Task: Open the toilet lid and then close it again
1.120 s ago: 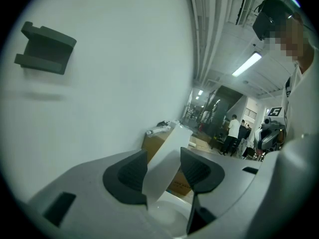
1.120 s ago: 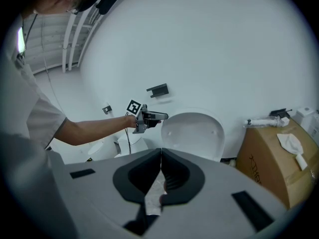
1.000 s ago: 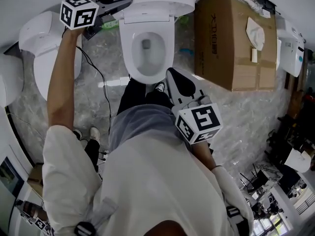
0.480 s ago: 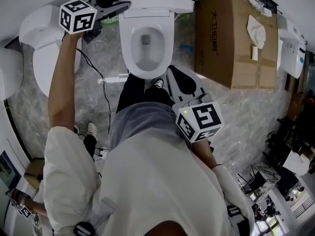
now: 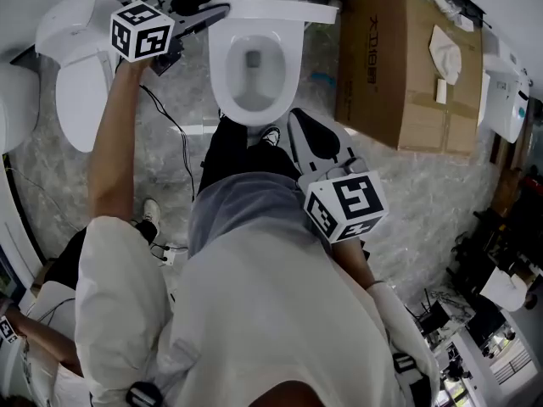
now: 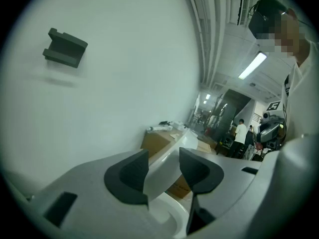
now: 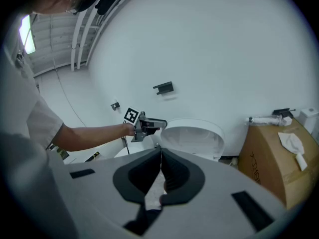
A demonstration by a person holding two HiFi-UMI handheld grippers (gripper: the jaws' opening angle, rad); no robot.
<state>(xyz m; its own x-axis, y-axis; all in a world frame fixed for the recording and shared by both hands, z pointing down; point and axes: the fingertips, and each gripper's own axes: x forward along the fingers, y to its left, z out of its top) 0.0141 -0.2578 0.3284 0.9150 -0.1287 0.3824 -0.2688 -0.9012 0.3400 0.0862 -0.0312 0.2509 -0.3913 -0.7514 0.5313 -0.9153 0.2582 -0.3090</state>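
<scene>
place: sanitary-ware stock or show room | cues: toilet (image 5: 253, 96), second toilet (image 5: 81, 100) beside it, cardboard box (image 5: 399, 75), marble floor (image 5: 424, 193)

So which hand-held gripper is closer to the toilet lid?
Left. The left hand-held gripper holds the toilet lid by its edge between its jaws; the right hand-held gripper hangs near the person's body, jaws together, clear of the lid.
</scene>
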